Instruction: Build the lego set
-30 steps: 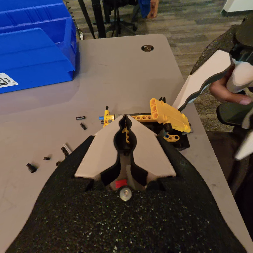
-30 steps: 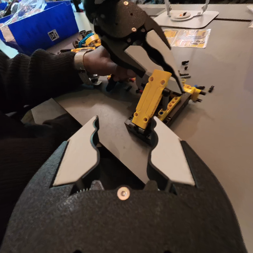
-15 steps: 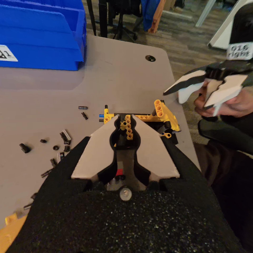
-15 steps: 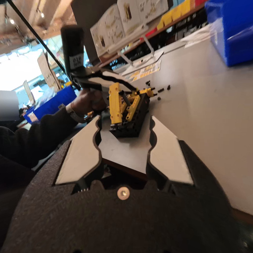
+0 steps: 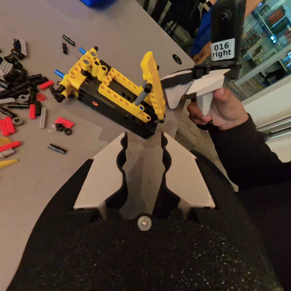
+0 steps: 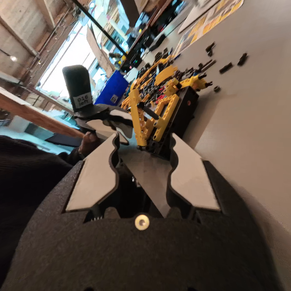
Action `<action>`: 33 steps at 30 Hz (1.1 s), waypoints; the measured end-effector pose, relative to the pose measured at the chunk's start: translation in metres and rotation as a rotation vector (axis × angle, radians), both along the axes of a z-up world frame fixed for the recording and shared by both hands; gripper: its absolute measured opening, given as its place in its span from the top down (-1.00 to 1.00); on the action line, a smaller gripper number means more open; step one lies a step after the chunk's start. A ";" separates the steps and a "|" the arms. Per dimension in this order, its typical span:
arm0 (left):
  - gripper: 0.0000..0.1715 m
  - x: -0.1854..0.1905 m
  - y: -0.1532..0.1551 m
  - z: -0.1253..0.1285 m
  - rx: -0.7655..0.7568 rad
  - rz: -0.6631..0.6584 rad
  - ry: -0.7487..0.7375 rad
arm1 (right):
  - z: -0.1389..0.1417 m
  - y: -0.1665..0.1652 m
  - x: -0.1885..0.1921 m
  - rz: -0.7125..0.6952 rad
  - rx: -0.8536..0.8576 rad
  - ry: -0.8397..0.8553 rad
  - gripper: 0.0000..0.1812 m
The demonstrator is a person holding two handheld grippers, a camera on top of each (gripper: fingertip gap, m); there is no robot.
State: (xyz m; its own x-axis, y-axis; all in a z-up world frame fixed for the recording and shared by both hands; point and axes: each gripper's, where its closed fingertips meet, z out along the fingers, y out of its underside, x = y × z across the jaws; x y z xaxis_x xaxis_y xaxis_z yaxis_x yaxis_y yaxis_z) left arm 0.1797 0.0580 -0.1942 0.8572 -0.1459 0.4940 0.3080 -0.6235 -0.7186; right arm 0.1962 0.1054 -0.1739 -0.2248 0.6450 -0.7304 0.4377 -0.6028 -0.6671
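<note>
The yellow-and-black toy model (image 5: 116, 96) sits near the bench (image 5: 119, 31) corner, its yellow flap tipped upright. The left gripper (image 5: 143, 136) hangs just short of it, jaws wide and empty. The right gripper (image 6: 144, 136) faces the flap end, likewise wide, gripping nothing. Loose pins (image 5: 18, 88) lie beyond the model.

Your right gripper (image 6: 144, 138) stands with its white fingers apart, empty, at the grey table's (image 6: 245, 141) corner. Just ahead sits the yellow-and-black beam-brick assembly (image 6: 163, 113), its yellow panel tilted up on a black rod. Your left gripper (image 6: 126, 130) (partly hidden by your near finger) reaches in beside that panel. Behind lie scattered small plastic pieces (image 6: 157, 78) and a blue bin (image 6: 111, 91).
</note>
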 end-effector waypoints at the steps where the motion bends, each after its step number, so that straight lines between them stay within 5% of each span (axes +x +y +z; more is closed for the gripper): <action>1: 0.51 -0.002 0.005 -0.002 -0.012 0.009 0.001 | -0.001 -0.001 -0.001 0.030 -0.013 -0.027 0.31; 8: 0.50 -0.005 0.017 -0.008 -0.078 -0.009 -0.079 | -0.024 -0.009 -0.006 0.133 0.177 -0.236 0.46; 16: 0.39 -0.007 -0.006 0.013 0.027 -0.073 -0.334 | -0.026 -0.024 -0.012 0.167 0.149 -0.242 0.50; 33: 0.40 -0.014 0.001 -0.003 -0.022 -0.081 -0.216 | -0.029 -0.023 -0.016 0.140 0.224 -0.219 0.50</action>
